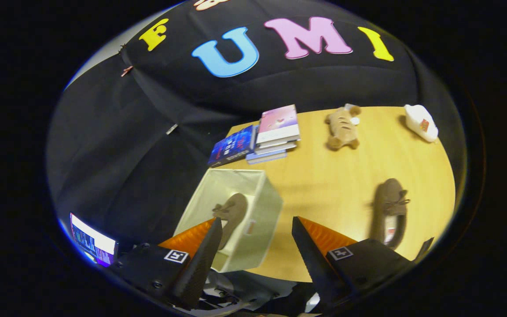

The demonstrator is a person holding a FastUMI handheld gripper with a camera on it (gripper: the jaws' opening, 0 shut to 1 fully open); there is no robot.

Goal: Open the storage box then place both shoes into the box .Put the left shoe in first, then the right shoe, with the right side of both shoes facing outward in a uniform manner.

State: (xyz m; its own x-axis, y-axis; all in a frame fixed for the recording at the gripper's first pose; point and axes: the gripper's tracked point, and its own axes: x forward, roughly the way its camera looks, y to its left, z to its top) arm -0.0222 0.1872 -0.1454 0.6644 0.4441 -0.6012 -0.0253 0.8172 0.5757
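A recording booth set up like a corner of a home — black cloth wall (pixel 117 145) drapes behind and to the left of a light wooden table (pixel 337 176). Household odds lie on it: a stack of books (pixel 275 132) near the middle of the frame, a plush toy (pixel 343 127) right of them, a small white object (pixel 420 122) at upper right. A lit screen (pixel 91 241) glows at lower left — a sign of a staged, monitored setup.
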